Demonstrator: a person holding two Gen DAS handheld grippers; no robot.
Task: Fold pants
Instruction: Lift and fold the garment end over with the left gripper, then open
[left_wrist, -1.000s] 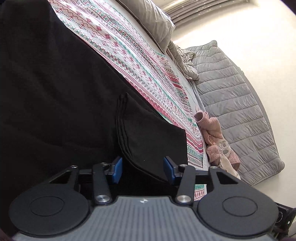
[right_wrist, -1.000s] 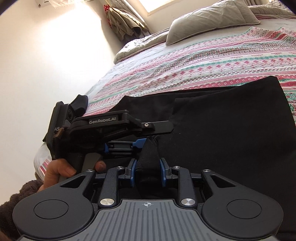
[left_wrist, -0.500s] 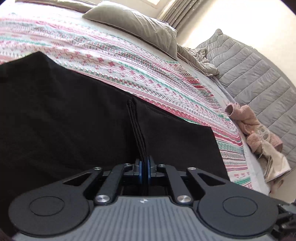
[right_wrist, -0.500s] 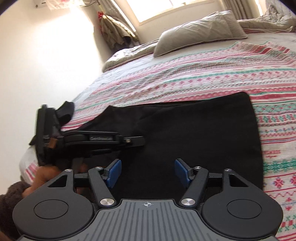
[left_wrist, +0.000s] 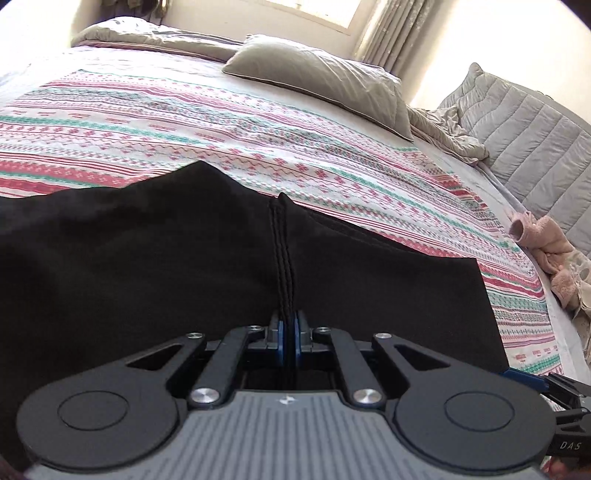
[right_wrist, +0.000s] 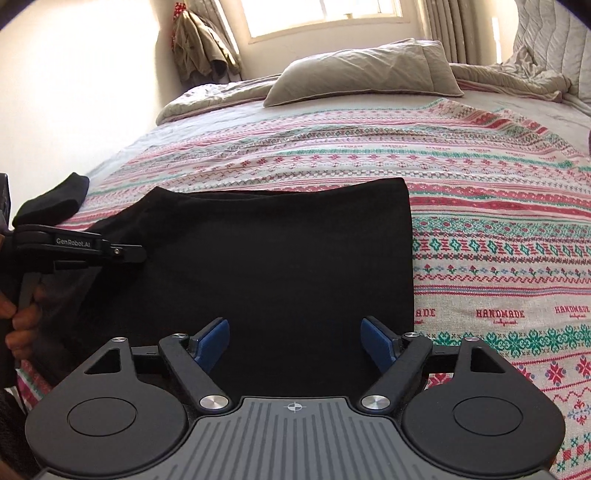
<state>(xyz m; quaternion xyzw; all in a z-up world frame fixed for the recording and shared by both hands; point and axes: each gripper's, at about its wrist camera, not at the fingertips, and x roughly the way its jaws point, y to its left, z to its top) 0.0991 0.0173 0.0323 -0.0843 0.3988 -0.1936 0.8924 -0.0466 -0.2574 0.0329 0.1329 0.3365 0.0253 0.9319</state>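
The black pants (left_wrist: 147, 266) lie folded on a patterned bedspread (left_wrist: 258, 122). My left gripper (left_wrist: 287, 332) is shut on a layered edge of the pants, and a ridge of stacked black cloth runs up from between its pads. In the right wrist view the pants (right_wrist: 280, 251) form a flat rectangle. My right gripper (right_wrist: 295, 343) hovers over their near edge with its jaws opening. Its blue pads (right_wrist: 212, 343) stand wide apart and press on nothing; only flat cloth lies below them. The left gripper (right_wrist: 136, 254) shows at the pants' left side, gripped by a hand (right_wrist: 18, 314).
A grey pillow (right_wrist: 362, 70) and a rumpled grey blanket (right_wrist: 517, 79) lie at the bed's far end. A small black cloth (right_wrist: 55, 199) sits near the bed's left edge, and a pink fuzzy garment (left_wrist: 546, 243) lies by the right edge beside a quilted grey cover (left_wrist: 535, 140).
The left gripper closed on the pants' edge, rolled level and rose with it. The right gripper let go of the fold it pinched and opened wide, and the pants now lie flat below it.
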